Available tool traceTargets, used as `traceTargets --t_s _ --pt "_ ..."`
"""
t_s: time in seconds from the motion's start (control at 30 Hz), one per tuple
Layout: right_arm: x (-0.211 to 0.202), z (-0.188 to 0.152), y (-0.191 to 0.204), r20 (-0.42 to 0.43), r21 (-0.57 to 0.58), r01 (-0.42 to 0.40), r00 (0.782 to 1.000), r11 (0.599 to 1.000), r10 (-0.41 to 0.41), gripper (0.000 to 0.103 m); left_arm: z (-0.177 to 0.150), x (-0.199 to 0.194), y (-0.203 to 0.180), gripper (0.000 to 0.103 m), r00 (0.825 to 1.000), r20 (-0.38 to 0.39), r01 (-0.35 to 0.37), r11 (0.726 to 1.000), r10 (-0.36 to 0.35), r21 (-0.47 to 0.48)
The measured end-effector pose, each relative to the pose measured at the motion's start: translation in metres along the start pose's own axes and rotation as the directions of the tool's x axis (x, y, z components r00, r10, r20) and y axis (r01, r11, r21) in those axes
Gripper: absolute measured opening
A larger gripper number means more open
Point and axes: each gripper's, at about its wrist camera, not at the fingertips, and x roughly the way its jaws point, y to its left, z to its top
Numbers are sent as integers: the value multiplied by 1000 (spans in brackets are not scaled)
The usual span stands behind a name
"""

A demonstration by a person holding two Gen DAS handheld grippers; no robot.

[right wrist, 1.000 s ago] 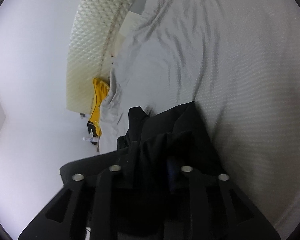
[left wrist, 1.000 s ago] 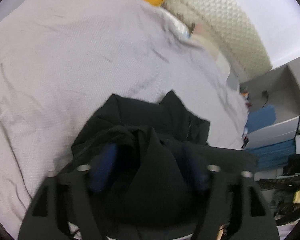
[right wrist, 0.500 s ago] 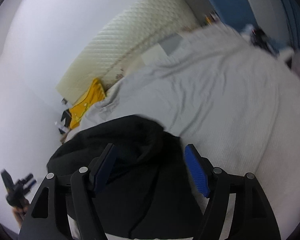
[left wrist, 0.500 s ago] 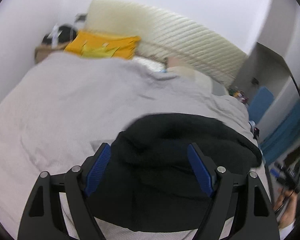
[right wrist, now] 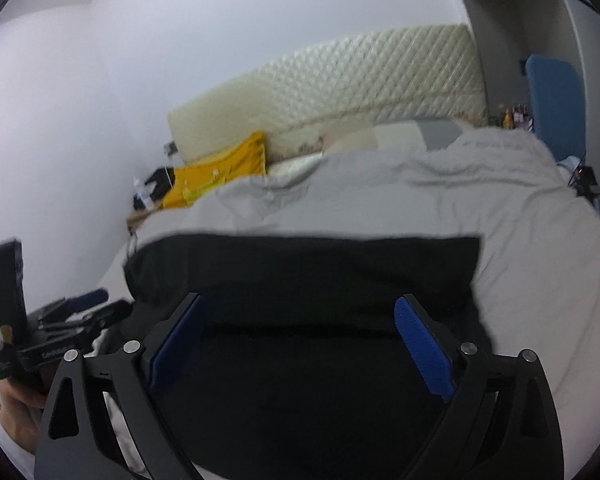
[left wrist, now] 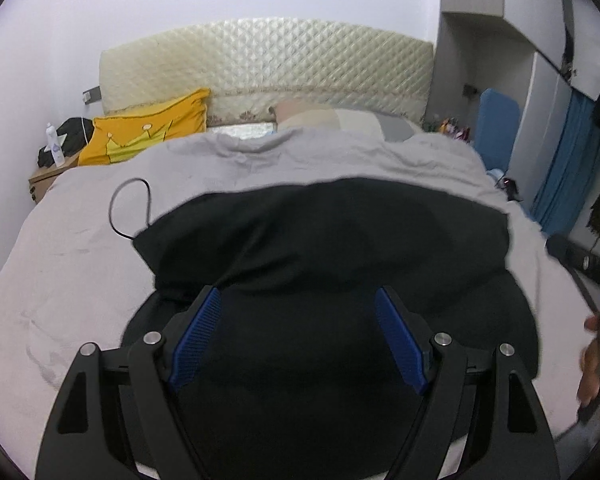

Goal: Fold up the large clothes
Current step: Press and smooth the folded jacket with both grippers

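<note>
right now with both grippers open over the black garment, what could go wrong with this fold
The left hand-held gripper and right hand-held gripper are both open, so nothing pins the black garment; its folded layer might slump or spring open.

A thin black cord loops out at the garment's left corner onto the grey bedspread. It could snag a finger or get trapped in the next fold.

The bedspread is soft and wrinkled, so creases may come out uneven.

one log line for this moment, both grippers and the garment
left gripper: open | right gripper: open | black garment: folded, lying on grey bedsheet, not held
</note>
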Motion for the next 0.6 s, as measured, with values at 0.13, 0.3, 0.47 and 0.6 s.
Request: traceTargets --t_s 0.13,0.3,0.47,0.6 --pt "39 -15 -9 -68 -6 22 997 1000 -22 95 -4 35 8 79 999 -54 -4 1000 3 -19" --pt "62 -18 -16 -49 -57 58 997 997 -61 102 0 54 3 79 998 -49 -38 999 39 20" --pt "83 -6 -11 -49 -120 75 995 990 -81 103 10 74 -6 79 992 -39 -115 992 117 60" --pt "99 0 -13 -48 -135 89 994 987 -96 103 13 92 -11 79 988 -51 -143 987 147 72"
